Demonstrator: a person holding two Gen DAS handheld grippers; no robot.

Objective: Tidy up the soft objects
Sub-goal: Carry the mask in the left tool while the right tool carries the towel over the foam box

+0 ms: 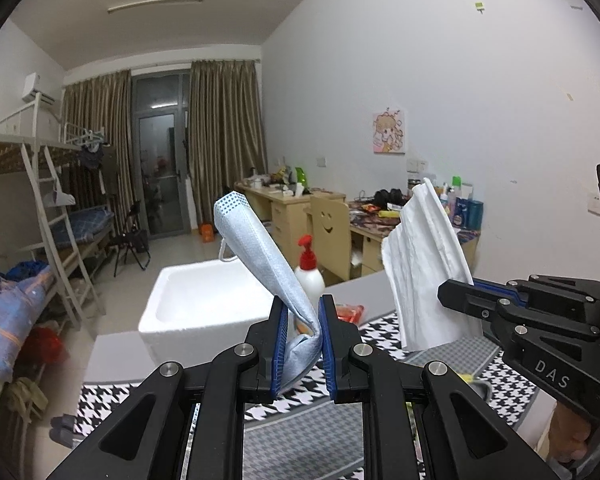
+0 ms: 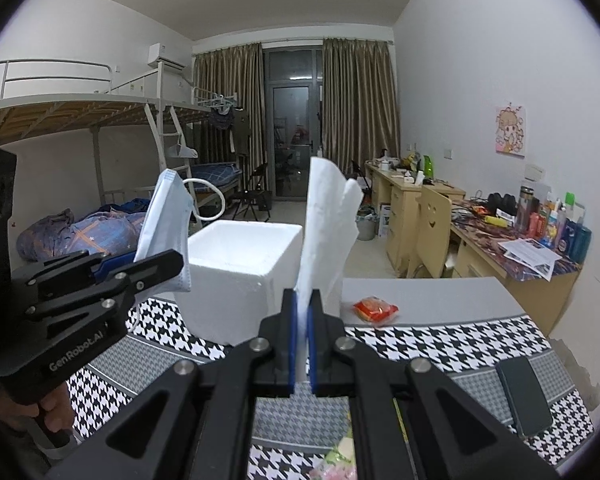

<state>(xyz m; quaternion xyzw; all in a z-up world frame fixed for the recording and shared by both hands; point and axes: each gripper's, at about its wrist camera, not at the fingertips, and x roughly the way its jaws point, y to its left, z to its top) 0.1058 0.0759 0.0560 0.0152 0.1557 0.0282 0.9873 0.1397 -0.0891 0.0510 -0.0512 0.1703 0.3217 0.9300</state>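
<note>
My left gripper (image 1: 303, 312) is shut on a light blue face mask (image 1: 260, 248) that stands up from the jaws; it also shows in the right wrist view (image 2: 166, 220), at the left gripper (image 2: 172, 268). My right gripper (image 2: 302, 304) is shut on a white tissue (image 2: 328, 224) that rises upright; in the left wrist view the tissue (image 1: 424, 268) hangs from the right gripper (image 1: 456, 294). Both are held above the table, near a white foam box (image 2: 240, 272), which also shows in the left wrist view (image 1: 204, 304).
A houndstooth cloth (image 2: 440, 344) covers the table. A red snack packet (image 2: 376, 308) and a dark phone (image 2: 524, 396) lie on it. A white pump bottle with a red top (image 1: 310, 272) stands behind the box. Desks, a chair and bunk beds stand beyond.
</note>
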